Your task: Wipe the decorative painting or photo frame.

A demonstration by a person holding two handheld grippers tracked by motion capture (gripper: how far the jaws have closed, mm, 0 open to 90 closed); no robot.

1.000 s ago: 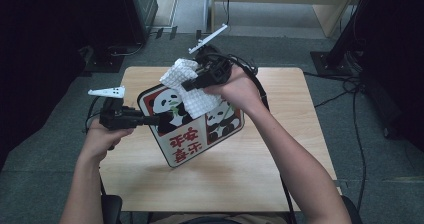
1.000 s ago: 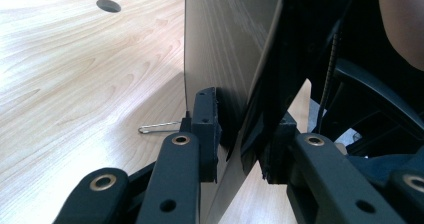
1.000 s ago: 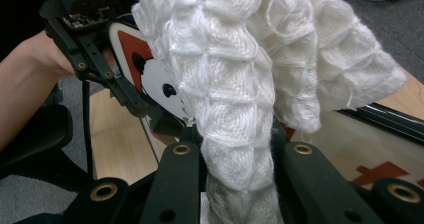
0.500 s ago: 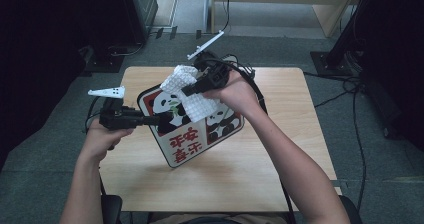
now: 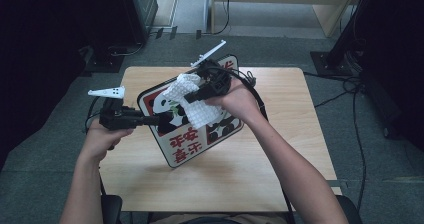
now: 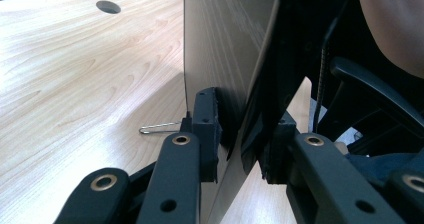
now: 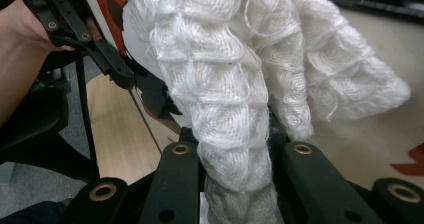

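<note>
Knitted white cloth (image 7: 235, 99); glossy board (image 5: 192, 134); wood-grain table (image 5: 235, 184).

High view: fixed cam above the person's side, looking fwd and down; whole counter (image 5: 280, 184) in frame, floor beyond at the far end, forearms entering from the near edge.

Left gripper view: cam rides the left gripper (image 6: 240, 149), looks along its fingers (image 6: 206, 121), v. close to the panda sign (image 6: 220, 44) seen edge-on, counter wood to the left.

Right gripper view: cam rides the right gripper (image 7: 235, 149), v. close on the white cloth (image 7: 240, 84).

Shared: sign (image 5: 192, 116) and cloth (image 5: 192, 101) appear in high view too; right gripper view also catches the sign's red border and the other gripper, upper left.
</note>
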